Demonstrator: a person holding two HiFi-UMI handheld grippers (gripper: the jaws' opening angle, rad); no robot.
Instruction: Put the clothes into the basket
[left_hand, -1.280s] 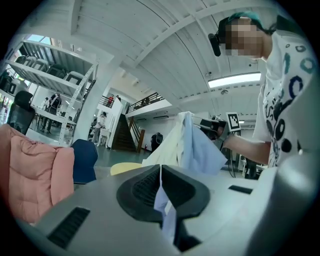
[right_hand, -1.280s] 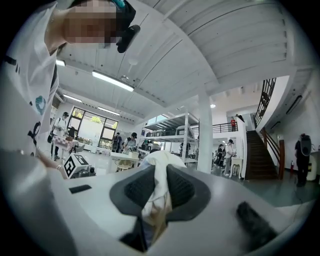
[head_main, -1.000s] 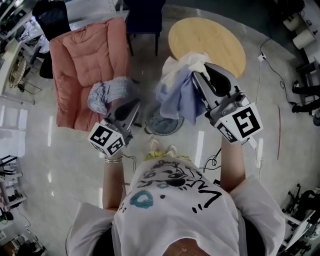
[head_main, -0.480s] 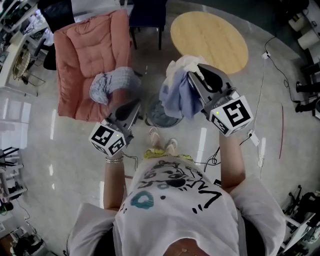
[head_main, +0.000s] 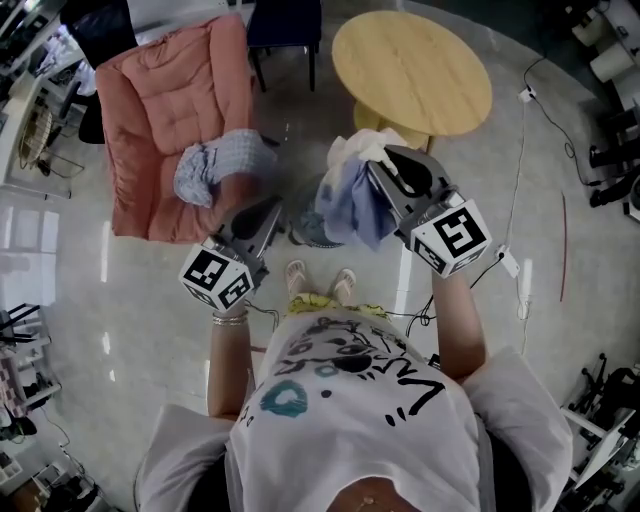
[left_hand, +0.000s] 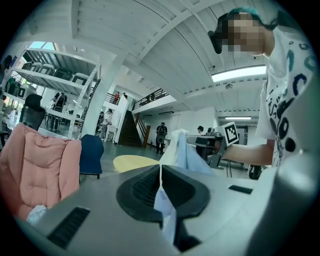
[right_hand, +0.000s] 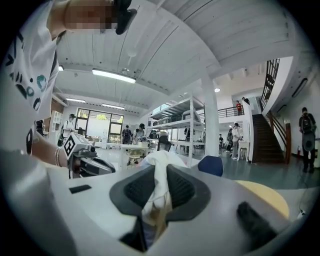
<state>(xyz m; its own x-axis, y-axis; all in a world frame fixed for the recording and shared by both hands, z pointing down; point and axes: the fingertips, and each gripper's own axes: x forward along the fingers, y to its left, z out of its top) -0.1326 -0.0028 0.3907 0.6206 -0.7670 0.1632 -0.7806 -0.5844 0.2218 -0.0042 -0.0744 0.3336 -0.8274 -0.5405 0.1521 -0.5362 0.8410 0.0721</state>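
head view: left gripper (head_main: 252, 207) and right gripper (head_main: 378, 170) both held out in front of the person, each w/ a garment. grey-blue checked cloth (head_main: 213, 168) bunched at the left tips, over the edge of the pink armchair (head_main: 165, 100). blue-white garment (head_main: 352, 192) hangs off the right tips, above the basket (head_main: 305, 235) on the floor, which it mostly hides. feet just below the basket. round wood table (head_main: 412, 68) beyond.

left gripper view: jaws together, pinching a thin fold of pale blue fabric that trails down betw the pads. other gripper w/ its hanging garment visible ahead.

right gripper view: jaws clamped on a thicker white/cream wad of cloth, small gap filled by it. basket not visible here.
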